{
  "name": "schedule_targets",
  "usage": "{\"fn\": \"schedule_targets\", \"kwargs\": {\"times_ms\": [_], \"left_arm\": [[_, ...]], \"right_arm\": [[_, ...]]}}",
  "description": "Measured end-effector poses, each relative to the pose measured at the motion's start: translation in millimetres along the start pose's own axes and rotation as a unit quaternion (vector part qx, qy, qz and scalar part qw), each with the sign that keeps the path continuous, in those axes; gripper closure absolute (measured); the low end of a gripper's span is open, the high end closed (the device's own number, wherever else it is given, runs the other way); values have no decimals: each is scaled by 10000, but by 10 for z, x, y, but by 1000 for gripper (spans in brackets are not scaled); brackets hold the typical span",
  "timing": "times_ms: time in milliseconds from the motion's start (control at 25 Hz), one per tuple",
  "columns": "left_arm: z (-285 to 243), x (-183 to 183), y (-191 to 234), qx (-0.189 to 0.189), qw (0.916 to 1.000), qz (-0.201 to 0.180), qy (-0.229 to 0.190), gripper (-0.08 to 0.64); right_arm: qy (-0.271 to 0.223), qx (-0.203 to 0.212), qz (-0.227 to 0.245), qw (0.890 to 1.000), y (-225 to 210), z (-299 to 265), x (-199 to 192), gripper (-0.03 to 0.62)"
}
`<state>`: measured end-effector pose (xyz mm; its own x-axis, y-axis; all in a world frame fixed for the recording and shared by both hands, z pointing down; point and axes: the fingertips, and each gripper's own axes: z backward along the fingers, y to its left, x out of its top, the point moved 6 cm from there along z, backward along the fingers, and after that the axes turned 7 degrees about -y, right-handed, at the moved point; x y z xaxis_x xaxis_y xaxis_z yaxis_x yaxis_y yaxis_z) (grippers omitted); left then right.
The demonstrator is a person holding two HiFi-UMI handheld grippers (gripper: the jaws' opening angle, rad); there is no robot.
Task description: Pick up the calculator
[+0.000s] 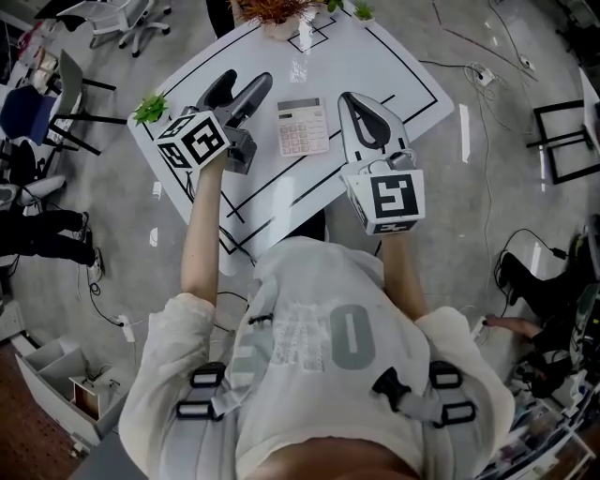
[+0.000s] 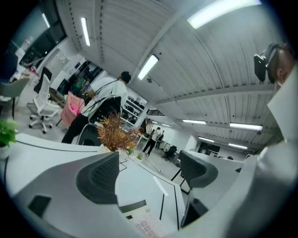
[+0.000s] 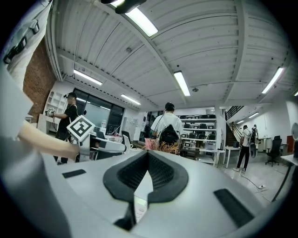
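Calculator (image 1: 303, 126) lies flat on the white table (image 1: 403, 70) between the two grippers, long side running away from the person. Left gripper (image 1: 246, 86): jaws wide, empty, calculator just to its right. Right gripper (image 1: 351, 101): jaws together, empty, beside the opposite edge.

Calculator (image 1: 303, 127) on table (image 1: 403, 66) between left claw (image 1: 247, 82), right claw (image 1: 352, 101)

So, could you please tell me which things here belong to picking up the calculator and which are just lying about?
Part of the job:
- calculator, lying on the table
- left gripper, open and empty
- right gripper, shut and empty

Just lying about:
- small green plant at the table corner
- dried plant at the far edge
- office chair on the floor
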<state>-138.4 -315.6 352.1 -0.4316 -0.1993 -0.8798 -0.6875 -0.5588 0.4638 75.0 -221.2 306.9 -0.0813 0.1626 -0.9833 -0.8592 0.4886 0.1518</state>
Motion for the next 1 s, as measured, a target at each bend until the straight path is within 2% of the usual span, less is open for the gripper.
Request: {"fn": "schedule_targets", "kwargs": {"times_ms": [80,160,320,520,680,880,1000], "left_arm": [[-69,-123,177,-19,9993,330,157,163],[-124,-285,354,59,9977,500,445,164],[-251,-633,651,182,9897,865,1126,164],[-416,-954,798,-44,9702,1518,1887,164],[-485,-1120,876,-178,9535,1985,2261,164],[-510,-1310,899,-304,9347,2366,2634,166],[-539,-1396,849,-511,9202,2492,2976,169]], "right_arm": [[82,41,-14,10000,10,-25,-33,586],[177,76,-22,9998,21,-47,-84,587],[294,142,-42,9995,-1,-130,-159,587],[471,231,-108,9986,-38,-259,-273,586],[551,300,-194,9978,-28,-338,-336,586],[675,359,-256,9967,-36,-385,-465,586],[707,348,-305,9964,-60,-416,-494,587]]}}
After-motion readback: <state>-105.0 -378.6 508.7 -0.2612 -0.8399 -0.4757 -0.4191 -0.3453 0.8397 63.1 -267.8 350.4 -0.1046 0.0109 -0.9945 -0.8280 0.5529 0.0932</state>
